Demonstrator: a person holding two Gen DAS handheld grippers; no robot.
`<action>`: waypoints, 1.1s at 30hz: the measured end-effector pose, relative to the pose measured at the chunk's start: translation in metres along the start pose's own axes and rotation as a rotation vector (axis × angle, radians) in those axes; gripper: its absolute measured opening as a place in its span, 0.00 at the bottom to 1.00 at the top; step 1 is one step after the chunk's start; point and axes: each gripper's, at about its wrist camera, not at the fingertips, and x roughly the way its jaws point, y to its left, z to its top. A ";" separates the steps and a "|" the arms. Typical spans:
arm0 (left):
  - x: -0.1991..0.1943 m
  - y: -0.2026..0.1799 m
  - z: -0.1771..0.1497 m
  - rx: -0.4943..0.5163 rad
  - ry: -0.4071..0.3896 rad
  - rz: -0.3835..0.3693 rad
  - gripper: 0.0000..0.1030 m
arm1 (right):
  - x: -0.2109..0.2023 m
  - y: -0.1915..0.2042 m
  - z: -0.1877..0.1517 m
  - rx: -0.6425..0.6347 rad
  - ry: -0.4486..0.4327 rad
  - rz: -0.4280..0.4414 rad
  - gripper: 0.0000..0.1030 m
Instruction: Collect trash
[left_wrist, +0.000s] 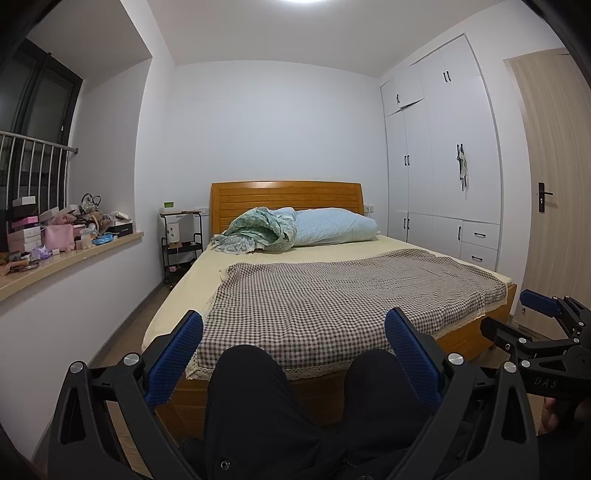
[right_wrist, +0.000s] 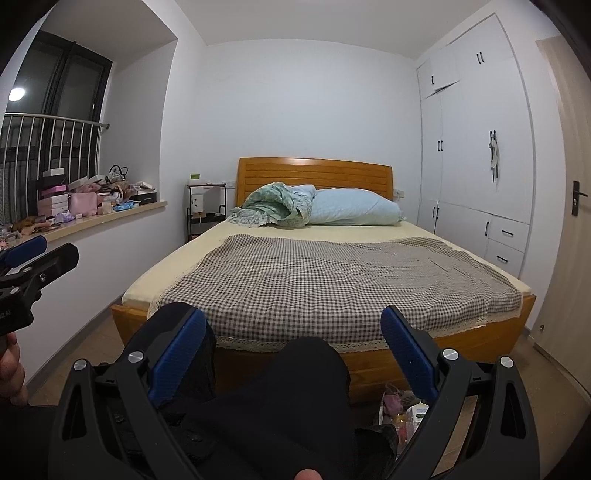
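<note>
My left gripper is open and empty, held above my knees and facing a wooden bed. My right gripper is open and empty too, beside it; it also shows at the right edge of the left wrist view. A small heap of trash, pink and white wrappers and a small carton, lies on the floor at the bed's foot, just under my right gripper's right finger. The left gripper shows at the left edge of the right wrist view.
A checked cloth covers the bed, with a pillow and crumpled green bedding at the head. A cluttered windowsill runs along the left. A black cart stands beside the headboard. White wardrobes and a door are on the right.
</note>
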 end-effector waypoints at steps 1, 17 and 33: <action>0.000 0.000 0.000 0.000 0.000 -0.001 0.93 | 0.000 -0.001 0.000 0.000 0.002 0.000 0.89; 0.001 0.001 0.002 -0.003 0.001 -0.001 0.93 | -0.005 0.005 0.002 -0.028 -0.011 0.006 0.89; 0.002 -0.001 0.002 -0.006 -0.003 0.003 0.93 | -0.005 0.004 0.002 -0.026 -0.012 -0.007 0.89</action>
